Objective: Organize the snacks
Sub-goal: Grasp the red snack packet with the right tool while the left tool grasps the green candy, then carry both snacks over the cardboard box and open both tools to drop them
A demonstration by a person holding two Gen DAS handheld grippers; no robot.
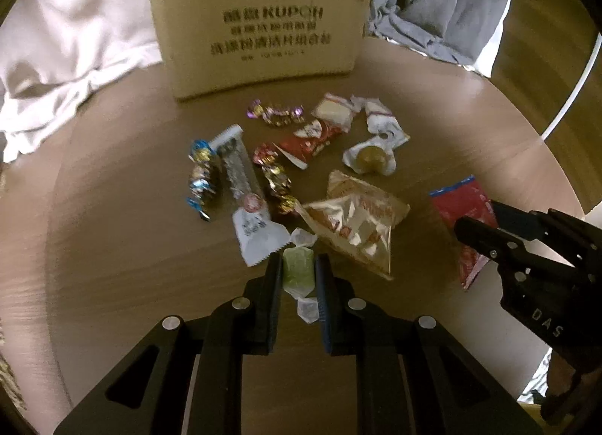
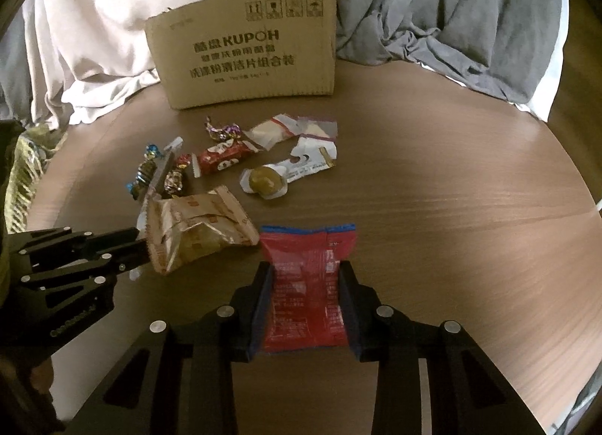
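The left gripper [image 1: 298,272] is clamped on a green candy [image 1: 298,272] at the near edge of the snack pile, and the right gripper [image 2: 306,284] pinches a red packet [image 2: 306,284] beside a gold bag [image 2: 195,235] on the round table [image 2: 451,209]; a cardboard box [image 2: 248,55] stands behind.
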